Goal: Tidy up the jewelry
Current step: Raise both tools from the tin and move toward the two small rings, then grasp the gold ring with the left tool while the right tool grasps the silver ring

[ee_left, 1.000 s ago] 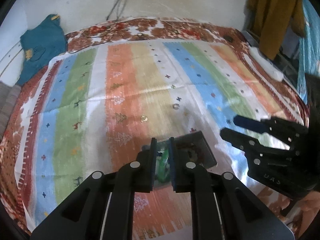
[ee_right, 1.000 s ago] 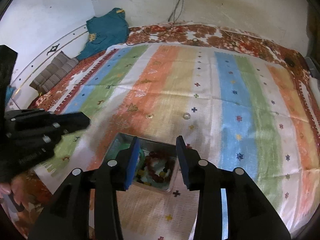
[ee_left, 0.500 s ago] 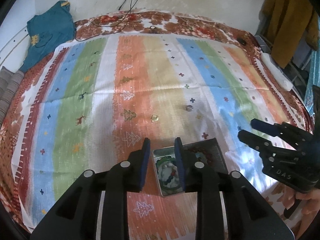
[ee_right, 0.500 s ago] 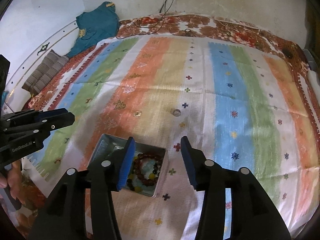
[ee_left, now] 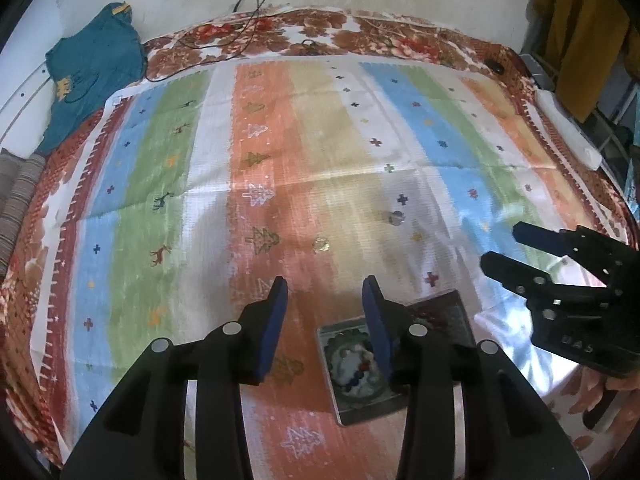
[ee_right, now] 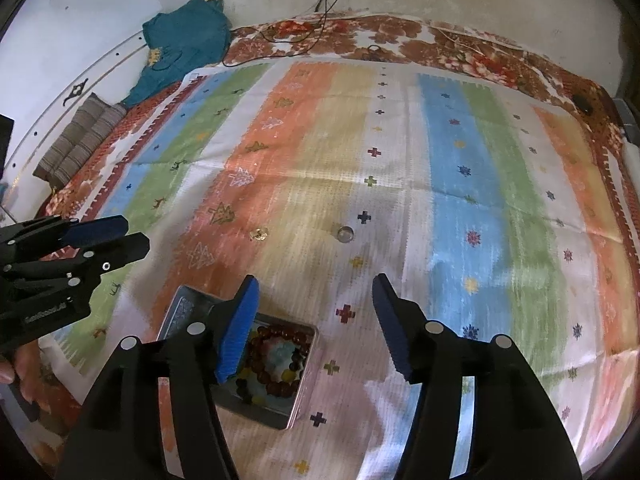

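Observation:
An open metal tin with beaded bracelets inside lies on the striped cloth, its lid beside it. A gold ring and a silver ring lie on the cloth beyond the tin; both also show in the right wrist view, gold ring and silver ring. My left gripper is open and empty, above the tin's left side. My right gripper is open and empty, above the tin's right edge, and shows in the left wrist view.
The striped cloth covers a bed with a floral sheet. A teal garment and folded striped fabric lie at the far left. Cables trail from the wall. A yellow garment hangs at the right.
Both grippers have opened wider and lifted back from the tin. The tin now sits lower in both views.

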The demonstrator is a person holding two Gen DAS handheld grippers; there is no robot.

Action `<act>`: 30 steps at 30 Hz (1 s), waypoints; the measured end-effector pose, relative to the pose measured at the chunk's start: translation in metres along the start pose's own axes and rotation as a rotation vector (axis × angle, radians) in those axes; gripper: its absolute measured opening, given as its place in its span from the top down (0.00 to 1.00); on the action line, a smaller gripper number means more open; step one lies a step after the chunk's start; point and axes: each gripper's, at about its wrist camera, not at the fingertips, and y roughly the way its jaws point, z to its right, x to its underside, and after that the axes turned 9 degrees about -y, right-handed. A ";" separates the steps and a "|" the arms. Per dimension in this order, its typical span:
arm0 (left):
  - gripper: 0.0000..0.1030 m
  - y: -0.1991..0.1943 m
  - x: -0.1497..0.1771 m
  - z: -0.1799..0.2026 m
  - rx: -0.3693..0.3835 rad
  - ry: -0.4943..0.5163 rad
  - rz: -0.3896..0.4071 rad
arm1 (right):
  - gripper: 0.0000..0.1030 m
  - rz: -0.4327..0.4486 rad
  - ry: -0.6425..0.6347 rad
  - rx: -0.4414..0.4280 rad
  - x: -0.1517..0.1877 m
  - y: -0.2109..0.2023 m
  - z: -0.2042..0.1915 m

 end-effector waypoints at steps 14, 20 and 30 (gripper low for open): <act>0.62 0.052 -0.020 -0.005 -0.027 0.012 -0.091 | 0.40 -0.095 -0.016 0.012 -0.012 0.054 0.016; 0.62 0.065 -0.025 0.000 -0.034 0.036 -0.112 | 0.40 -0.126 -0.002 0.004 -0.016 0.073 0.023; 0.62 0.089 -0.031 0.001 -0.045 0.066 -0.148 | 0.40 -0.166 0.002 0.011 -0.020 0.100 0.029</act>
